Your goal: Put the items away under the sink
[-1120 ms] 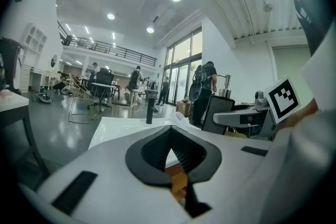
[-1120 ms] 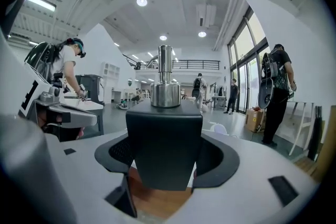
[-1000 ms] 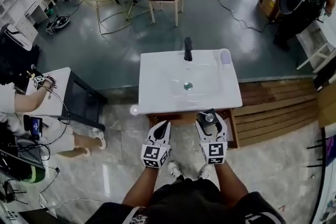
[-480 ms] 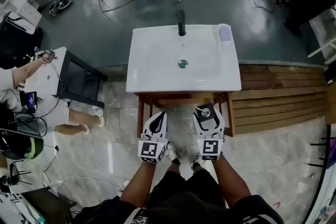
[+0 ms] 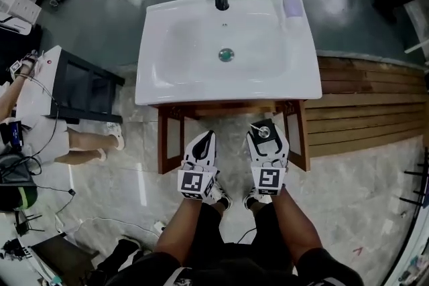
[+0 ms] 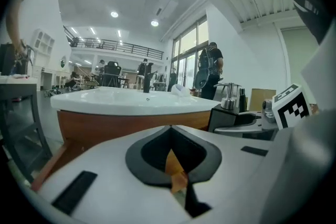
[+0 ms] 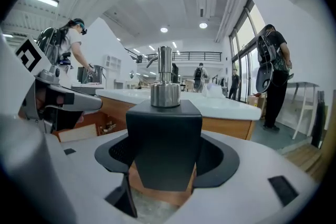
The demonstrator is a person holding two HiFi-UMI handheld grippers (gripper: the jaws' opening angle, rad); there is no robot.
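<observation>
Dispenser, black square body, steel pump

Open gap under sink basin, between left wooden leg and right wooden leg; basin front rim overhangs it. Black side table left, slatted wood platform right.

No word, number or brand can be read anywhere. Only black-and-white square patterns are seen, on the cubes of the left gripper and right gripper, toward 6 o'clock in the head view.
</observation>
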